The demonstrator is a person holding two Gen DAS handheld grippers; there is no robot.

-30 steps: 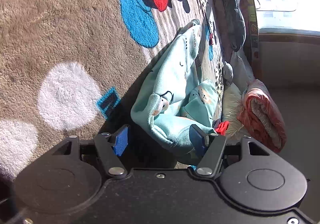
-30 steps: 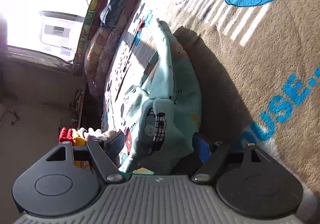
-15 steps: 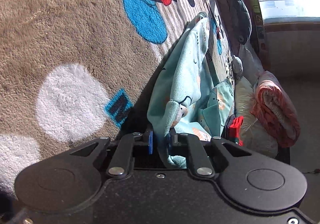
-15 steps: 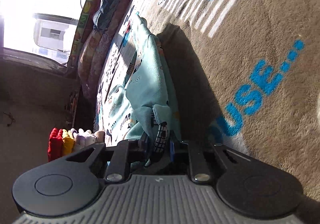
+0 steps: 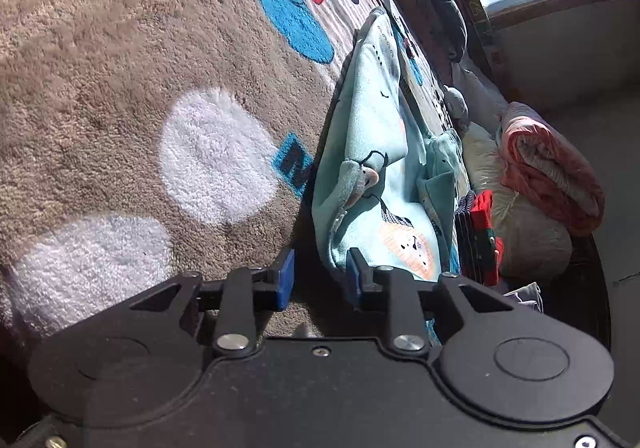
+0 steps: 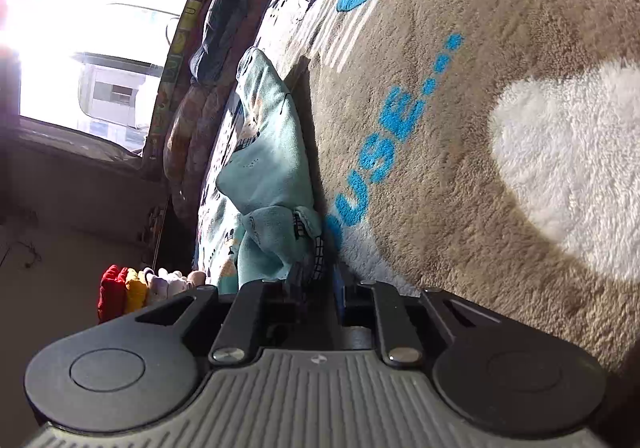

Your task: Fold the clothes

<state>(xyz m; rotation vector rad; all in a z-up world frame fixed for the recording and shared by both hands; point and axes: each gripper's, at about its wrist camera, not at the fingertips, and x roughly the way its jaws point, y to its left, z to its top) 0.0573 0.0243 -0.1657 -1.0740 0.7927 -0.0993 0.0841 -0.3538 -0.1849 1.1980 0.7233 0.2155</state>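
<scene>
The left gripper (image 5: 318, 278) has its jaws parted, with a clear gap between the two blue pads (image 5: 285, 280). One pad touches cloth (image 5: 372, 176) at its outer tip; nothing sits between them. The right gripper (image 6: 320, 282) has its jaws drawn close together, pinching a bunched fold of cloth (image 6: 272, 184) just ahead of its fingers.

The right claw (image 6: 318, 282) tips are hidden behind bunched teal garment (image 6: 268, 172) folds.
</scene>
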